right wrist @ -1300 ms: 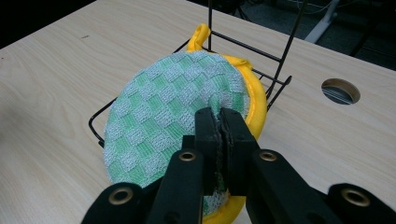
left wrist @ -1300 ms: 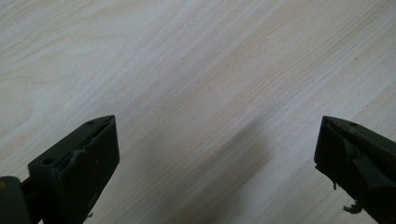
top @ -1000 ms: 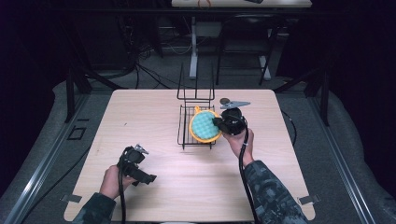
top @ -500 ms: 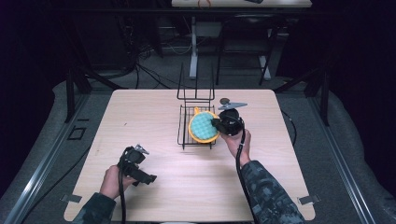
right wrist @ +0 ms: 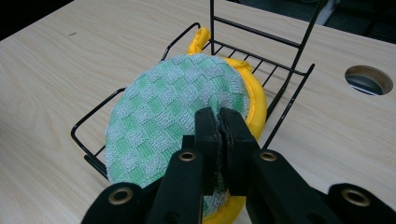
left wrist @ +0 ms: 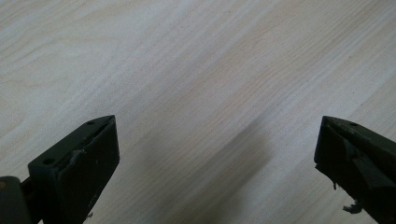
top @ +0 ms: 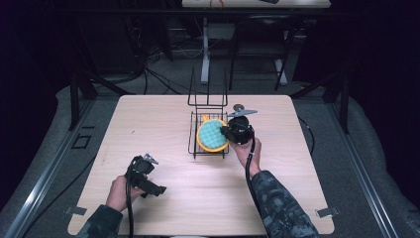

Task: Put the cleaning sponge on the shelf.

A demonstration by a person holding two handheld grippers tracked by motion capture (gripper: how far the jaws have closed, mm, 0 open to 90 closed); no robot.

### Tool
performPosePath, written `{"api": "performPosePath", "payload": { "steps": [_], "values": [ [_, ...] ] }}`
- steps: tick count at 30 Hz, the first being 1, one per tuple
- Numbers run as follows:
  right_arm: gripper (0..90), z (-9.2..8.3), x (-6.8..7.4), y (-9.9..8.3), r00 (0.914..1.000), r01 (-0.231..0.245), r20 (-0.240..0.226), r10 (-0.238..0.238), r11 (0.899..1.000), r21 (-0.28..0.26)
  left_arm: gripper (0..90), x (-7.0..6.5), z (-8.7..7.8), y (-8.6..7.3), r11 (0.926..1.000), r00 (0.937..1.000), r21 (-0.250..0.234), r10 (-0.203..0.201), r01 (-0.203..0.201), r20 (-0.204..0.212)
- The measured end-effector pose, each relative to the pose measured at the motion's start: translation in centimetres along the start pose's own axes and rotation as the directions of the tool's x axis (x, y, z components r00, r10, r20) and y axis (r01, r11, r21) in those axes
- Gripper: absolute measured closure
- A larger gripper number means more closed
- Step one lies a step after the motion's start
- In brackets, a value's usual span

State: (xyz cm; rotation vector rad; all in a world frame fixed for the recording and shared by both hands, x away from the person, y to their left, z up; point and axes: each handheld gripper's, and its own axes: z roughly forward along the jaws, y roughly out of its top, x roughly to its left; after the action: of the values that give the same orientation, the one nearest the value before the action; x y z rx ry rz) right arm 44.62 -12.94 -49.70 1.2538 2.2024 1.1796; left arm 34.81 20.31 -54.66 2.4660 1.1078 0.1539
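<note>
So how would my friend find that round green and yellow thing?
Look at the middle of the wooden table, where a black wire rack stands. Inside it sits a round scrubbing pad, with the right gripper pinching its edge. It is the one soft, bright thing there: green checks on top, yellow rim around.

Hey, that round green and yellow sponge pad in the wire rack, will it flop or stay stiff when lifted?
The sponge pad probably bends somewhat: its edge looks pinched thin in the right gripper. It looks foam-like, so likely light. Its woven green face should grip rather than slip against the rack.
</note>
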Motion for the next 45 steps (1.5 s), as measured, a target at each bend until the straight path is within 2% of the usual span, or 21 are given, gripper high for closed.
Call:
{"api": "performPosePath", "payload": {
  "steps": [5, 9, 23, 37, 45],
  "values": [
    [86.5, 0.5, 0.0, 0.0, 1.0000, -0.004, 0.002, 0.004, 1.000, -0.003, 0.2, 0.0, 0.0, 0.0, 1.0000, 1.0000, 0.000, -0.001, 0.001, 0.000],
    [86.6, 0.8, 0.1, -0.2, 0.9997, -0.025, -0.001, 0.025, 1.000, 0.004, 0.2, 0.0, 0.0, 0.0, 1.0000, 1.0000, 0.004, 0.002, -0.002, 0.002],
    [86.5, 2.1, 0.3, -0.5, 0.9992, -0.038, 0.017, 0.038, 0.999, 0.003, 0.2, -0.1, 0.0, 0.0, 1.0000, 1.0000, 0.000, 0.001, -0.001, 0.000],
    [84.1, 3.4, 0.3, -1.6, 0.9936, -0.102, 0.050, 0.101, 0.995, 0.021, 0.2, -0.1, 0.0, 0.0, 1.0000, 1.0000, 0.004, 0.003, -0.003, 0.003],
    [85.3, 3.6, 0.2, -1.6, 0.9924, -0.110, 0.056, 0.110, 0.994, 0.011, 0.2, -0.1, 0.1, 0.0, 1.0000, 1.0000, 0.007, 0.007, -0.007, 0.003]
  ]
}}
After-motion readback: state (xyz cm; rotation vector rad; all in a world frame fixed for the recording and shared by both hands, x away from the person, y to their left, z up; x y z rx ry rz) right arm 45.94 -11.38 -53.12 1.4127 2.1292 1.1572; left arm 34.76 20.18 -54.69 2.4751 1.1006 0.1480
